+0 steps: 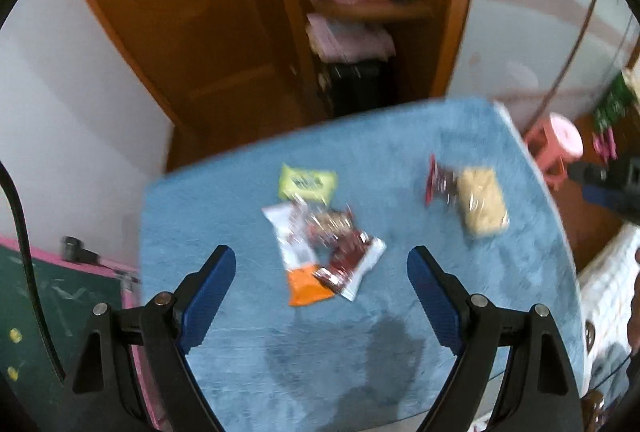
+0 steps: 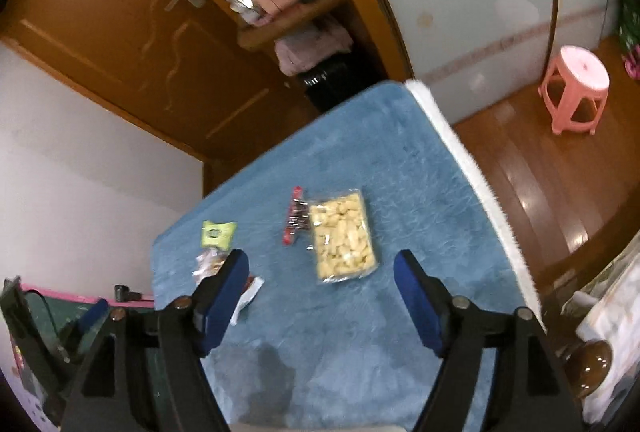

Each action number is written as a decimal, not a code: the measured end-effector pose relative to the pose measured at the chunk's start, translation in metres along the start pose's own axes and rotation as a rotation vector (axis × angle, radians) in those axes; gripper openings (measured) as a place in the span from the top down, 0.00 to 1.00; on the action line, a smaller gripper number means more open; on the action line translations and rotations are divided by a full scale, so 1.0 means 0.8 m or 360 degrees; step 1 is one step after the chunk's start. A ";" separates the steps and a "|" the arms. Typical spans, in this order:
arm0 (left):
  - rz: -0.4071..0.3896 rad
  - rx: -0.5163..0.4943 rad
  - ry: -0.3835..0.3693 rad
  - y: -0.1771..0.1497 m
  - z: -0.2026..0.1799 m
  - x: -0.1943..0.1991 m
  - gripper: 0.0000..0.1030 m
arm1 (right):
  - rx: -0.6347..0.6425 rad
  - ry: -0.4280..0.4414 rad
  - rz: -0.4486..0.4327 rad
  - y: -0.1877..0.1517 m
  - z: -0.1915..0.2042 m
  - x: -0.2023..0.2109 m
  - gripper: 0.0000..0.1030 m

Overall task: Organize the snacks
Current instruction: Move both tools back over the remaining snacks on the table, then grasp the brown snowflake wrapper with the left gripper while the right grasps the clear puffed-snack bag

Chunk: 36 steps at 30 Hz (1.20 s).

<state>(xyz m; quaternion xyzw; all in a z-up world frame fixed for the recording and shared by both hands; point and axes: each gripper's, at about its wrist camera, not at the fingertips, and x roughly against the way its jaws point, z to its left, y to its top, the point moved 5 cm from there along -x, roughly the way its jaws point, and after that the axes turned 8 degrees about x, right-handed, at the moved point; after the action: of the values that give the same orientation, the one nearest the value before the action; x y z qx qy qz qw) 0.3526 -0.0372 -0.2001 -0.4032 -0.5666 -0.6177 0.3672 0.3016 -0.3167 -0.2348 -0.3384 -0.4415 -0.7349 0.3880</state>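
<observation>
Snack packets lie on a blue fuzzy cloth (image 1: 400, 332) over a table. A pile of white, red and orange packets (image 1: 320, 252) sits just ahead of my left gripper (image 1: 321, 260), which is open and empty above the cloth. A green packet (image 1: 307, 182) lies behind the pile. A clear bag of yellow puffs (image 1: 482, 206) and a small red packet (image 1: 438, 182) lie to the right. In the right wrist view the puffs bag (image 2: 344, 238) is just ahead of my open, empty right gripper (image 2: 322, 266), with the red packet (image 2: 295, 216) and green packet (image 2: 218, 234) to its left.
A wooden door and an open cupboard (image 1: 360, 12) with pink items stand behind the table. A pink plastic stool (image 2: 574, 88) stands on the wooden floor to the right. A green board with a pink frame (image 1: 36, 308) lies left of the table. The cloth's white edge (image 2: 472, 168) marks the right side.
</observation>
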 end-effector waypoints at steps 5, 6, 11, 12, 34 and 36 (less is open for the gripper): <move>0.0201 -0.0023 -0.0030 -0.018 -0.003 -0.097 0.16 | 0.0112 -0.0126 0.0112 -0.004 0.000 -0.076 0.26; 0.0221 -0.0029 -0.0040 -0.021 -0.003 -0.108 0.16 | 0.0140 -0.0154 0.0135 -0.005 0.000 -0.089 0.26; 0.0324 -0.0052 -0.0056 -0.036 -0.006 -0.153 0.16 | 0.0291 -0.0297 0.0214 -0.018 0.006 -0.137 0.26; 0.0333 -0.0069 -0.0050 -0.038 -0.008 -0.159 0.16 | 0.0311 -0.0309 0.0216 -0.019 0.008 -0.142 0.26; 0.0333 -0.0412 0.0153 -0.057 -0.077 -0.209 0.54 | 0.0461 -0.0328 0.0358 -0.065 0.021 -0.154 0.42; 0.0345 -0.0373 0.0140 -0.057 -0.076 -0.210 0.54 | 0.0453 -0.0324 0.0373 -0.071 0.020 -0.153 0.42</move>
<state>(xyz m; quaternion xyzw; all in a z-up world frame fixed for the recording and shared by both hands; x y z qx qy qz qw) 0.3745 -0.0945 -0.3741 -0.4746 -0.4270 -0.6534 0.4067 0.3119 -0.2514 -0.3535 -0.4018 -0.5355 -0.5769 0.4680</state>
